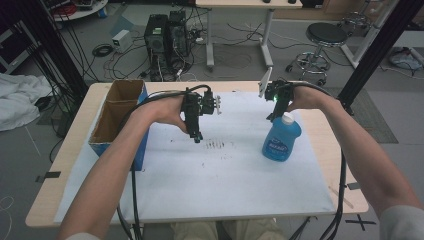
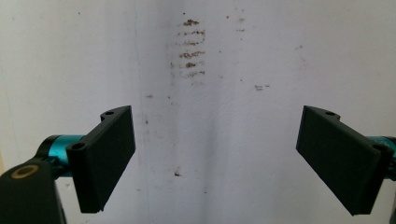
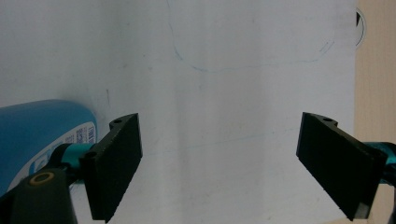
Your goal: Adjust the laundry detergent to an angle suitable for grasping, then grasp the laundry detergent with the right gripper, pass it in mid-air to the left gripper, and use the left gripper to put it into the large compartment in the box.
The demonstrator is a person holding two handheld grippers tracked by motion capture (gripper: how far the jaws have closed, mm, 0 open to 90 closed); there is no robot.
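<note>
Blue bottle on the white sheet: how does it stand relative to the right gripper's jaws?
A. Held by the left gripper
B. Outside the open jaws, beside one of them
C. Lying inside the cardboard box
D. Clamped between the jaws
B. In the right gripper view the blue bottle sits beside one jaw, outside the gap, and the right gripper stands open over the bare white sheet.

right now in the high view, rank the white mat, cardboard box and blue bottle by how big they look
1. white mat, by far the largest.
2. cardboard box, open at the table's left edge.
3. blue bottle, smallest, standing beside the right gripper.
</note>
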